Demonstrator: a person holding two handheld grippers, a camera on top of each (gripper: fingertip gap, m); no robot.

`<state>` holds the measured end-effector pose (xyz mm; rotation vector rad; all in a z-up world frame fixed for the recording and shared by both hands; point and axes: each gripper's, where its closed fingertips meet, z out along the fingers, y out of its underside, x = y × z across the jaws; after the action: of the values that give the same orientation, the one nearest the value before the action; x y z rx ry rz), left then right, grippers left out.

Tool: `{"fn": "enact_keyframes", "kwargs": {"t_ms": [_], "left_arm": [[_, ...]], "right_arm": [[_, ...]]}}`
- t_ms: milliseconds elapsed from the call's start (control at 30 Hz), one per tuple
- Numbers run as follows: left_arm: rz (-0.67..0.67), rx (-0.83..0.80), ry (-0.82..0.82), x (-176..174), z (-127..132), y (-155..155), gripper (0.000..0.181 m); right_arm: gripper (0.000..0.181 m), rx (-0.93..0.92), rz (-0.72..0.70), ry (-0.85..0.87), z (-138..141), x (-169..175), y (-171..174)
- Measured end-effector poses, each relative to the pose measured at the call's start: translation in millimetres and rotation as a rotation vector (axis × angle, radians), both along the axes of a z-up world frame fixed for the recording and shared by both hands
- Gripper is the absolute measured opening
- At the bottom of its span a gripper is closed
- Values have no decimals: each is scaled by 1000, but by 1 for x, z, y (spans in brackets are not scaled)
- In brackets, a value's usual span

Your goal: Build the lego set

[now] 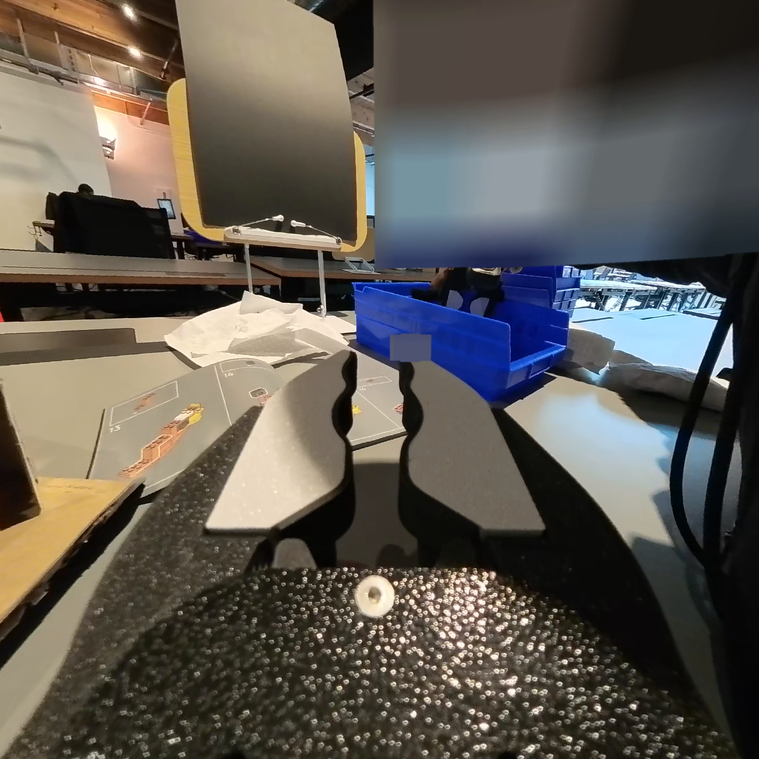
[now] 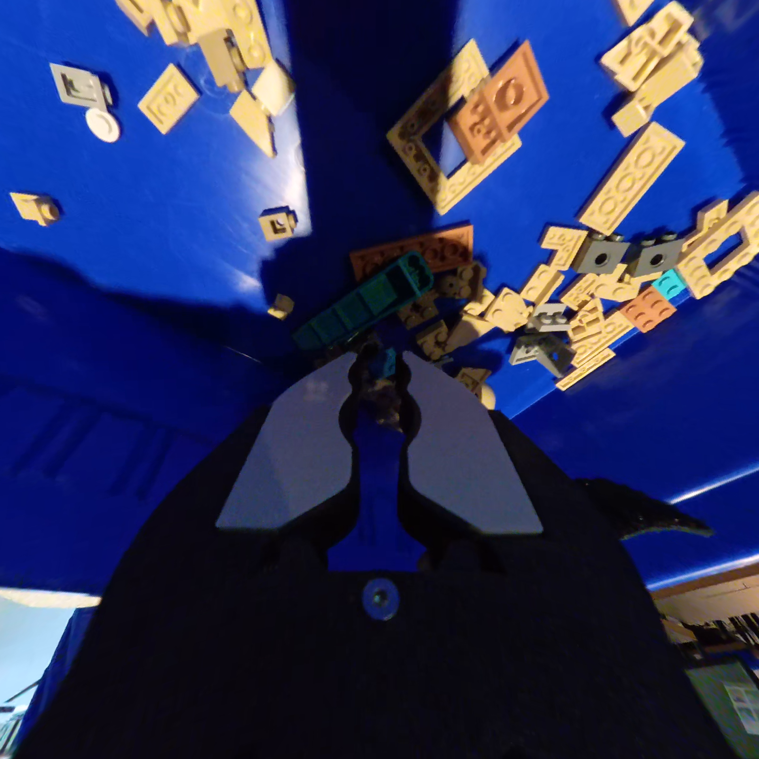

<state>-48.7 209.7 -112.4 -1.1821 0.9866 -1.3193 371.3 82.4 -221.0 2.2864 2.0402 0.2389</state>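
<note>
My right gripper (image 2: 378,361) reaches down into the blue bin (image 2: 164,254), among several loose tan, brown and grey lego pieces. Its jaws stand narrowly apart, closed on a small teal piece (image 2: 388,359) at the tips. A long teal piece (image 2: 365,304) lies just ahead of the tips, over a brown plate (image 2: 447,246). My left gripper (image 1: 378,369) is open and empty, low over the grey table. An open instruction booklet (image 1: 172,423) lies under and ahead of it. In the left wrist view the blue bin (image 1: 472,349) stands ahead to the right, with the right gripper (image 1: 468,295) inside it.
Crumpled white paper (image 1: 254,328) lies beyond the booklet. A stand holding a dark board (image 1: 271,123) is behind it. A cardboard piece (image 1: 53,530) lies at the left. Black cables (image 1: 694,451) hang at the right, near white bags (image 1: 657,369). My hands' fingertips stand some 45 cm from each other.
</note>
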Motion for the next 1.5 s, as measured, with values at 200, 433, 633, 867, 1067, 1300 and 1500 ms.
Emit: {"fn": "enact_keyframes", "kwargs": {"t_ms": [200,433,633,867,1067,1300,1500], "left_arm": [[1,1,-1,0,0,0,19],[1,-1,-1,0,0,0,19],[2,-4,-5,0,0,1,18],[-8,-25,-19,-2,1,3,19],[-25,-27,-43,-4,4,1,19],[-37,-43,-85,-10,8,2,19],[-31,26,-106,-18,12,-8,17]], "right_arm": [[15,10,-4,-10,1,2,1],[15,22,-28,-2,5,4,1],[16,126,-87,103,27,-12,10],[17,371,-125,345,99,-102,-3],[16,504,-113,485,108,-235,-30],[16,550,-281,456,22,-319,-35],[30,542,-569,619,-7,-343,-32]]}}
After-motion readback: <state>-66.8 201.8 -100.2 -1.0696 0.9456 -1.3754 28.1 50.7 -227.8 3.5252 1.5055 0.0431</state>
